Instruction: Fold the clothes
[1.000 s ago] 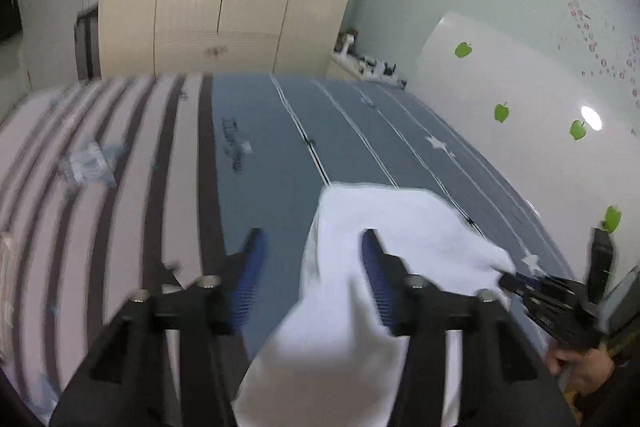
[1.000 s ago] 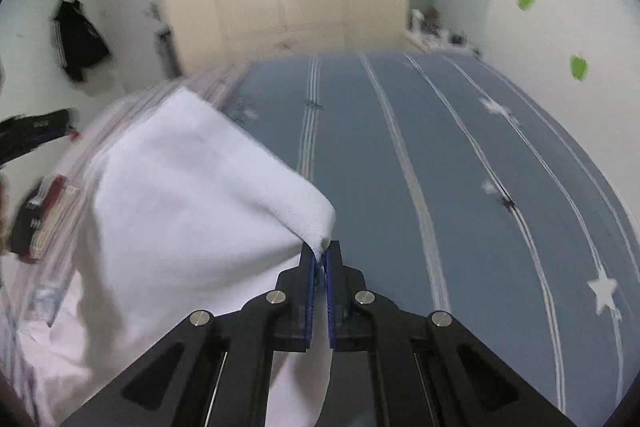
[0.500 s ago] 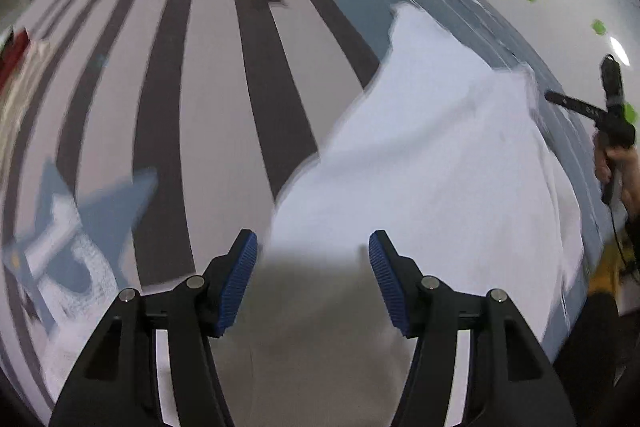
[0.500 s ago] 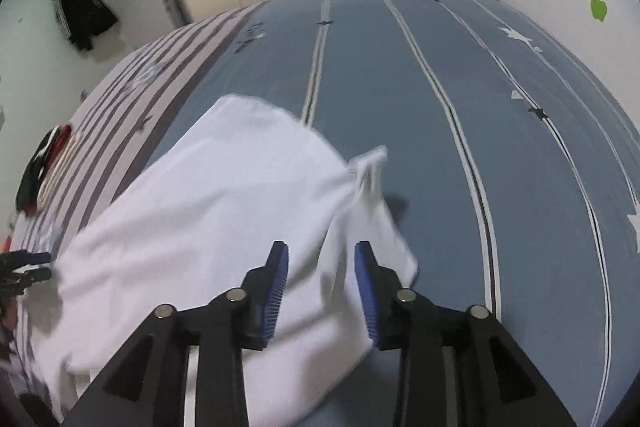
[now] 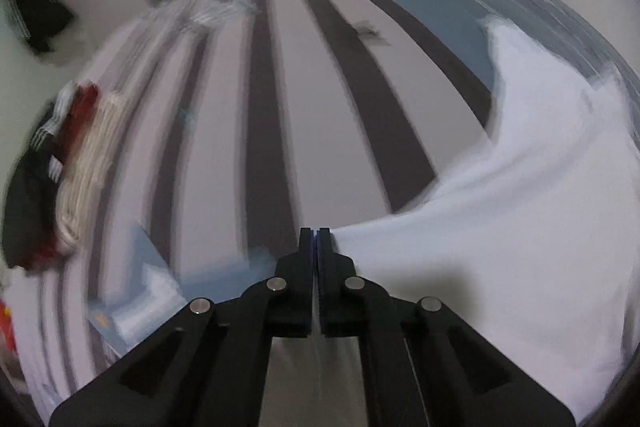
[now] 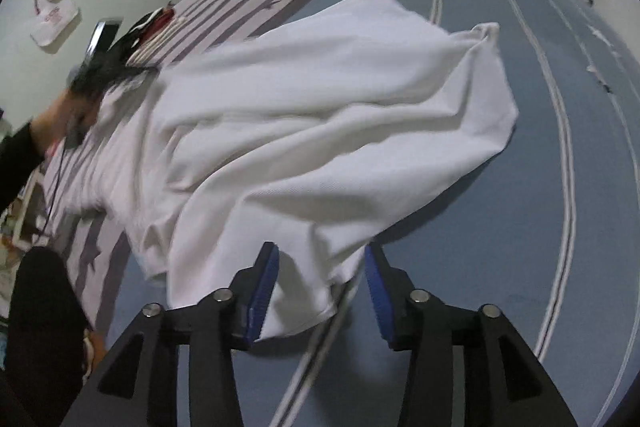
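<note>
White garment (image 6: 320, 115) | rumpled, long axis diagonal | left tongs (image 5: 317, 231) pinching edge

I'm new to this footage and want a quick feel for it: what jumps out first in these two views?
A big rumpled white garment sprawls across the bed's blue, white-lined cover, its near hem between the open right gripper. In the left wrist view, the left gripper is shut on the garment's edge, beside broad dark and pale stripes. A small pile of dark, red and cream clothes sits at the bed's left side.
</note>
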`<act>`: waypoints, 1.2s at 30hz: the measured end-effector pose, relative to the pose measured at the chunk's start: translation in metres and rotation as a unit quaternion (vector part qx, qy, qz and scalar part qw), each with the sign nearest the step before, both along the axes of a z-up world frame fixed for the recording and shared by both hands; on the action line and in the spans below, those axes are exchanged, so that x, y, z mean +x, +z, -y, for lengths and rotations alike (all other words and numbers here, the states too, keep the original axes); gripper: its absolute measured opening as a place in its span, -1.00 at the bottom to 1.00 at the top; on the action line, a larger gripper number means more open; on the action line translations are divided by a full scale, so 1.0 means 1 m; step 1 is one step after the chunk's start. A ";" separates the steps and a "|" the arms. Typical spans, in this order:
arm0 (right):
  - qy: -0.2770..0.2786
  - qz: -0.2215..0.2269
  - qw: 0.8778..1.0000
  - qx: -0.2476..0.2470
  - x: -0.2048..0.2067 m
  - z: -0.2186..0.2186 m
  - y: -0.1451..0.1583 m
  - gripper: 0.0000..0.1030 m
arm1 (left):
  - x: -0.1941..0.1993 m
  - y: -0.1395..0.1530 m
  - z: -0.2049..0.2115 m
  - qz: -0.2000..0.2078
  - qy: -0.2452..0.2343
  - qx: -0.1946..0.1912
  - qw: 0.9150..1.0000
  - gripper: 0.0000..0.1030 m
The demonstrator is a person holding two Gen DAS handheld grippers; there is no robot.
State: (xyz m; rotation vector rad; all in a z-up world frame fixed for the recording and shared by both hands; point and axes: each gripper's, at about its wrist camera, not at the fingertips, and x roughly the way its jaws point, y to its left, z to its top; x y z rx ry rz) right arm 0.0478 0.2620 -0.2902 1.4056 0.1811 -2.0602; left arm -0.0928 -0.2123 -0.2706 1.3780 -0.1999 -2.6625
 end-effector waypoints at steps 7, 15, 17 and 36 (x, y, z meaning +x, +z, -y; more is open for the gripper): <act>0.024 0.036 0.999 0.008 -0.002 0.025 -0.024 -0.14 | -0.054 0.066 0.046 -0.099 0.135 -0.068 0.984 -0.99; 0.033 0.035 0.999 -0.024 -0.015 0.059 -0.035 -0.91 | 0.034 0.052 -0.009 -0.051 0.003 0.000 0.999 -0.31; 0.023 0.021 0.998 -0.051 -0.019 0.059 -0.024 -0.91 | 0.056 0.048 -0.024 -0.038 -0.032 0.018 0.999 -0.24; -0.357 -0.106 0.928 0.005 -0.208 -0.058 0.091 -0.83 | 0.164 0.013 0.034 0.050 0.000 0.147 0.988 0.21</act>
